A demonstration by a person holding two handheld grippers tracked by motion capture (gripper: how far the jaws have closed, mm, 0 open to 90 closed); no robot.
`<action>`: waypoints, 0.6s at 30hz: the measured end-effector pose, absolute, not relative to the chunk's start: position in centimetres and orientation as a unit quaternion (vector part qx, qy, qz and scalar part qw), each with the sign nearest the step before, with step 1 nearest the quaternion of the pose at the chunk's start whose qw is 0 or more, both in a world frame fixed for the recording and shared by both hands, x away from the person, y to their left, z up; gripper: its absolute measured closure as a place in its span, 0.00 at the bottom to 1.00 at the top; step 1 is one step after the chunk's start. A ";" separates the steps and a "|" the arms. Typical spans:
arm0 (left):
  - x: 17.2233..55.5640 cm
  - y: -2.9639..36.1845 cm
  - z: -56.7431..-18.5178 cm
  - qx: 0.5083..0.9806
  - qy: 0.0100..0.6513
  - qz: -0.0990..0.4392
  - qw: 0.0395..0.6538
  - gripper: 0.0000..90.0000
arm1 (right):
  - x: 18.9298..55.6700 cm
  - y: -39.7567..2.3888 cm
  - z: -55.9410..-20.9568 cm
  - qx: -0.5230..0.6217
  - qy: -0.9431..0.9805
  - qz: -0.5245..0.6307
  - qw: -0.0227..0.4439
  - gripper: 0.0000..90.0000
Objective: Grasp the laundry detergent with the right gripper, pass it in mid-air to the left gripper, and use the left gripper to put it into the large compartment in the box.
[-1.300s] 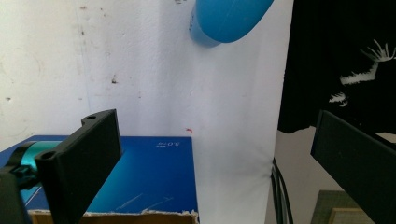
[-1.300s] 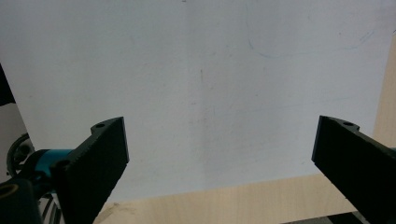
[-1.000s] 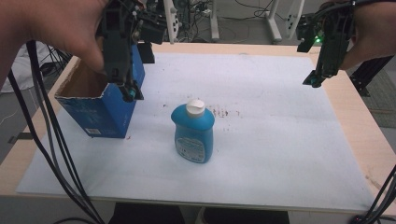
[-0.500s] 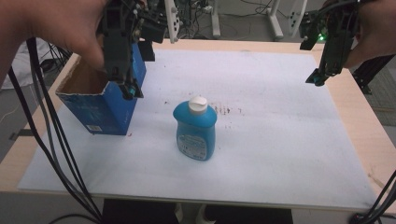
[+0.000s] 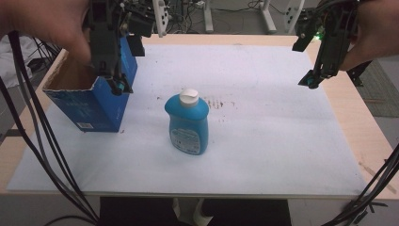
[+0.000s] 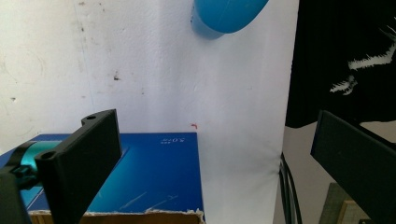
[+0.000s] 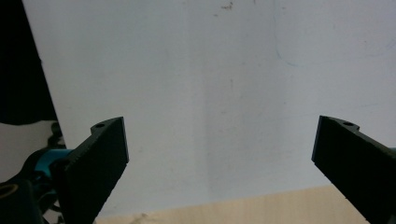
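A blue bottle (image 5: 188, 127) with a white cap stands upright in the middle of the white sheet (image 5: 263, 141). An open blue cardboard box (image 5: 94, 106) stands at the left. My left gripper (image 5: 118, 86) hangs over the box's right wall, jaws pointing down. In the left gripper view it (image 6: 212, 140) is open wide, with the box's blue side (image 6: 154, 177) below it and the bottle's base (image 6: 224, 16) farther off. My right gripper (image 5: 310, 81) hovers above the sheet's right edge. It (image 7: 222, 135) is open with nothing between its jaws.
Bare wooden table (image 5: 371, 141) borders the sheet on the right and shows in the right gripper view as a strip (image 7: 233, 210). Dark smudges (image 5: 217, 102) mark the sheet behind the bottle. Cables (image 5: 42, 150) trail down the left side.
Both grippers stay open and have shifted only slightly. The bottle and the box stand where they were.
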State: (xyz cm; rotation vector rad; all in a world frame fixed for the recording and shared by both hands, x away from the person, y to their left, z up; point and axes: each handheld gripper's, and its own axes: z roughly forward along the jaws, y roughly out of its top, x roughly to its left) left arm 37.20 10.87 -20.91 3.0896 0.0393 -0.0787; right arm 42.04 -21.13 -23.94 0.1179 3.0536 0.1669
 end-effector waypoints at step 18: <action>36.7 11.2 -21.1 0.999 -0.004 -0.020 0.026 0.02 | 37.1 -22.2 -27.4 0.080 0.969 0.235 0.019 0.03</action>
